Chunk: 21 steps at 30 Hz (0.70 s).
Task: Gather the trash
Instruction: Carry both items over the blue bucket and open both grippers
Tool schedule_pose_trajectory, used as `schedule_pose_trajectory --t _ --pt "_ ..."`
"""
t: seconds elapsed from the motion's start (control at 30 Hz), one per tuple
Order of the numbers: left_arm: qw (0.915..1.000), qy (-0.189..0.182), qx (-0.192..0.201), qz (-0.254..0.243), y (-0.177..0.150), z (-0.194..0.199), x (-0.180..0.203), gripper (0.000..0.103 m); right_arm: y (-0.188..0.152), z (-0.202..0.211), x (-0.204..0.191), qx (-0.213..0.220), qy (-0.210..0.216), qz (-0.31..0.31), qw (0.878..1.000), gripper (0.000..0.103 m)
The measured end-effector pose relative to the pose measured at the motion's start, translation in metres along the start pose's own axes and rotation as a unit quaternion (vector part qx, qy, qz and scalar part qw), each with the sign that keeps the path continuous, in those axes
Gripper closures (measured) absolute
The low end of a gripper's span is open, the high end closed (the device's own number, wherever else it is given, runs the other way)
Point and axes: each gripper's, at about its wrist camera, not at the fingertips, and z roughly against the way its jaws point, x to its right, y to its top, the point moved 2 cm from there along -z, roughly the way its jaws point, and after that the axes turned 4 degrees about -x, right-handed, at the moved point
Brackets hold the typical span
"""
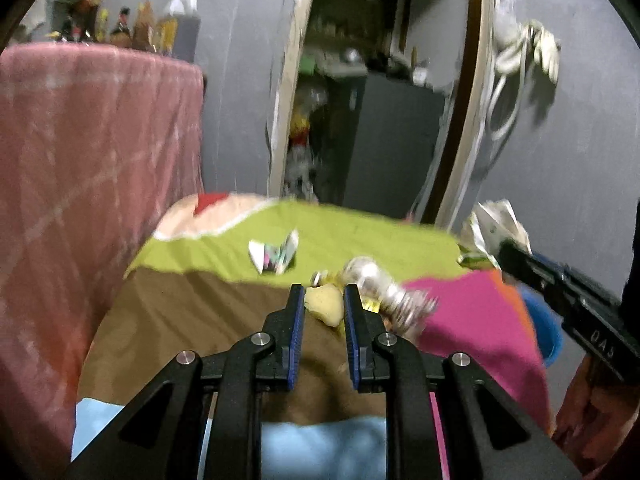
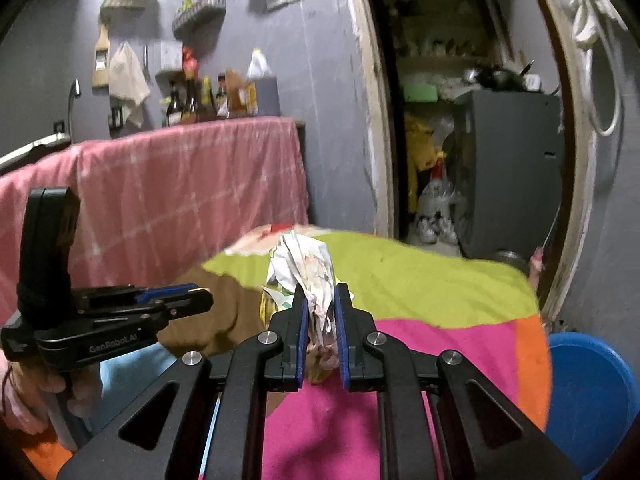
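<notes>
Trash in both grips: from the left wrist, the left gripper point(image 1: 324, 300) fingers clamp a yellowish scrap point(image 1: 325, 304) above the patchwork bed point(image 1: 360, 236), wrappers unclaimed; from the right wrist, the right gripper point(image 2: 321, 300) pinches crumpled paper point(image 2: 306, 270) (blue bin point(image 2: 592, 384) alongside, presumably its destination).
</notes>
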Motion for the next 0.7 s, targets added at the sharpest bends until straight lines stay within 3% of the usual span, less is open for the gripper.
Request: schedule_pose_trajectory --t 0.2,0.4,0.53,0.7 --pt "0.9956 -0.023 0.091 -0.001 0.026 0.027 0.031 0.087 0.018 0.052 0.008 0.083 -0.043 0.008 0.996 0.093" --pt "0.9841 -0.061 0.166 -0.013 0.045 0.043 0.079 0.087 0.03 0.106 0.025 0.158 -0.106 0.025 0.982 0.093" --pt "0.9749 -0.091 0.202 -0.023 0.051 0.049 0.119 0.087 0.032 0.14 0.043 0.201 -0.155 0.031 0.967 0.093" --pt "0.9662 -0.127 0.222 -0.033 0.056 0.04 0.172 0.087 0.031 0.168 0.074 0.22 -0.204 0.031 0.953 0.093"
